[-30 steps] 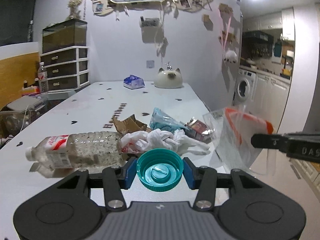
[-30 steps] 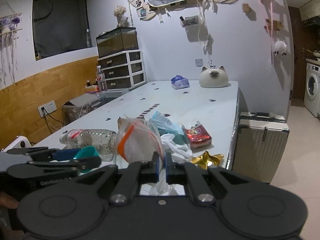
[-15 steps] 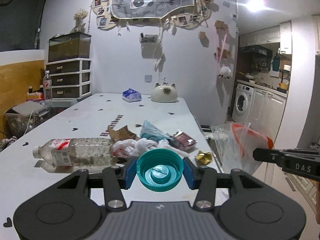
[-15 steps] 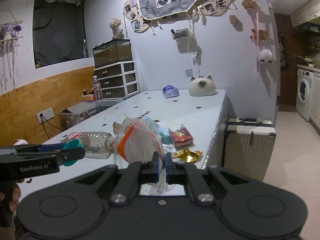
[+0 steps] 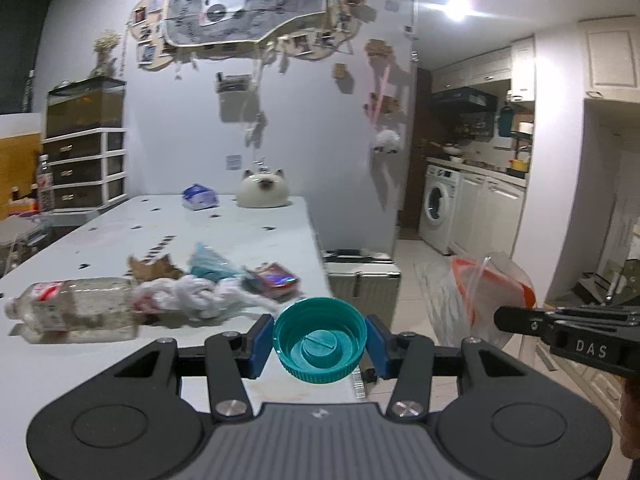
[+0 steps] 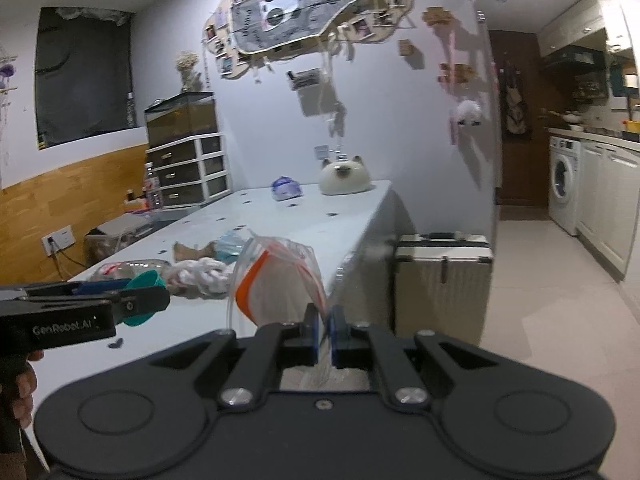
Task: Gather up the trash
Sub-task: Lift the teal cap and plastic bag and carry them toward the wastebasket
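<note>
Blue-padded fingers [image 5: 260, 344] of the left gripper [image 5: 320, 346] clamp a teal bottle cap [image 5: 320, 340] from both sides, its hollow inside facing the camera. It is held in the air above the near corner of the white surface [image 5: 248, 236].

To the right, the right gripper [image 6: 325, 334] has its fingers [image 6: 311, 334] pressed nearly together on the thin edge of a clear zip bag [image 6: 276, 280] with an orange seal strip. The bag hangs beside the surface, off its right edge, with its mouth gaping upward.

More trash lies on the surface beyond the cap. A clear plastic bottle [image 5: 76, 308] with a red and white label lies on its side at the left. Just right of it sits a crumpled white plastic bag [image 5: 196, 298]. Behind that are a torn piece of brown cardboard [image 5: 154, 268], a teal wrapper [image 5: 212, 266] and a small red packet [image 5: 276, 278].

At the far end of the surface stand a white cat-shaped ornament [image 5: 262, 194] and a blue tissue pack [image 5: 199, 197]. A silver hard-shell suitcase [image 6: 442, 280] stands on the floor against the surface's right side. A washing machine [image 5: 440, 208] is visible in the kitchen at the far right.
</note>
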A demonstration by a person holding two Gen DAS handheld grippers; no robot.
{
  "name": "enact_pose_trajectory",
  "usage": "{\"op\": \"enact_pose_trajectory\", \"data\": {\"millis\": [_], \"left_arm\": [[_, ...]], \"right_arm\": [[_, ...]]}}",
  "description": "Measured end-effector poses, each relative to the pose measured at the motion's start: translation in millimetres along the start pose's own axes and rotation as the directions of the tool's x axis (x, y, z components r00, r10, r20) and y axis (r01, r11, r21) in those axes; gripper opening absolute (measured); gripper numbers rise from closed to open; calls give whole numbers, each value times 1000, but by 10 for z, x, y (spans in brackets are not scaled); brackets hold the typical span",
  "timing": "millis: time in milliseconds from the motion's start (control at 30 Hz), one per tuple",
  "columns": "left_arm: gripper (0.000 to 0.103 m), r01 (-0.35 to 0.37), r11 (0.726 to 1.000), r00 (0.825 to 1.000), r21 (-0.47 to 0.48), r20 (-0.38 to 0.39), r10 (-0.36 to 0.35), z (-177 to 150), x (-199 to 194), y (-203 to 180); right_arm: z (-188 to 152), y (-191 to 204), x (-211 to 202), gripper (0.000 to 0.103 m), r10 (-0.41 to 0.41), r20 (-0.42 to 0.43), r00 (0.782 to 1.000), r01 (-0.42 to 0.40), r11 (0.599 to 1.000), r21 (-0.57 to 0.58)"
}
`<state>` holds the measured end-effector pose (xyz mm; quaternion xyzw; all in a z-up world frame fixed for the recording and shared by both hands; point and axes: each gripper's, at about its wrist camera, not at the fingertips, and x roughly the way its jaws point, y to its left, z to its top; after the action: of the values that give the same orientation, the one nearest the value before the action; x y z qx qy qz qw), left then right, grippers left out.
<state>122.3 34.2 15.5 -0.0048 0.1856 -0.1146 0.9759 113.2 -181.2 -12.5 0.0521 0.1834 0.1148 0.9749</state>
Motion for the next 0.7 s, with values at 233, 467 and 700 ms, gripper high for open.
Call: {"op": "enact_pose_trajectory", "data": {"millis": [233, 467, 700], "left_arm": [[50, 71, 997, 997, 32, -7, -71, -30, 138, -529], [50, 162, 983, 985, 83, -69, -156, -234, 466, -1136], [50, 224, 972, 963, 69, -167, -210, -582, 937, -1576]], "right_arm": [[-114, -426, -251, 6, -71, 5, 997, 71, 997, 29], [-383, -936, -324, 6, -151, -39, 988, 154, 986, 70], [-836, -1485, -224, 6, -195, -132, 972, 212, 968, 135]]}}
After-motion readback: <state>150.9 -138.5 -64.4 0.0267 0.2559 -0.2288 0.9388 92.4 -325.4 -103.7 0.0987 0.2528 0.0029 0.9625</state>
